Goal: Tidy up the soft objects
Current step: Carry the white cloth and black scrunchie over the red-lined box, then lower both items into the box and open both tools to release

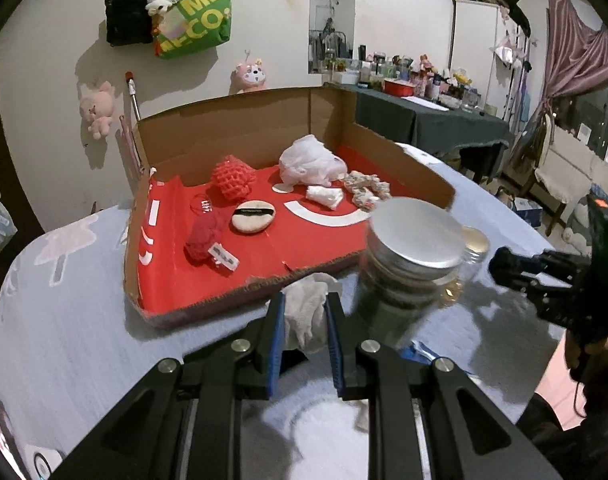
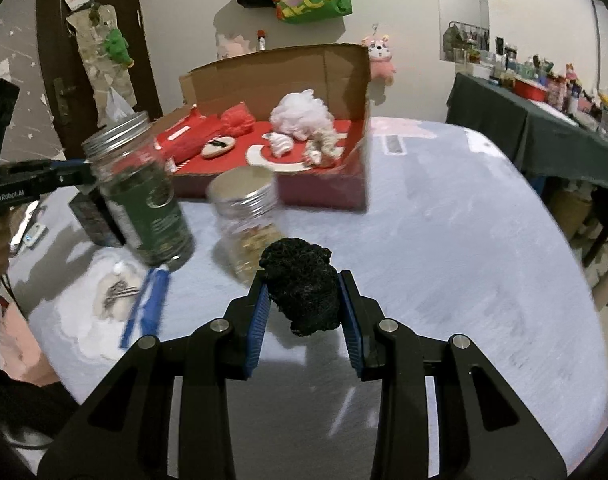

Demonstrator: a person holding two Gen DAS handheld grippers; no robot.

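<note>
Near the open front edge of the red-lined cardboard box [image 1: 264,292], both grippers carried soft things. The left gripper [image 1: 304,320] had its jaws clenched on a crumpled white cloth [image 1: 305,312], which hung between the blue pads just short of the box's torn front edge. The right gripper [image 2: 304,304] grasped a black mesh puff [image 2: 302,288], held above the table [image 2: 443,240], nearer than the box and well apart from it. Already on the box floor lay a red foam net [image 1: 232,178], a round powder puff [image 1: 252,216], a white plastic bag [image 1: 309,160], a floral scrunchie [image 1: 365,188] and a red mesh bundle [image 1: 204,238].

Two lidded jars stood between the grippers and the box: a dark-filled jar [image 2: 144,192] to its left front and a lighter jar [image 2: 248,216] directly before it. By my judgement, each load should be carried over the front edge, clear of the jar lids, and released only above a bare red patch, so nothing already sorted gets dragged out.
</note>
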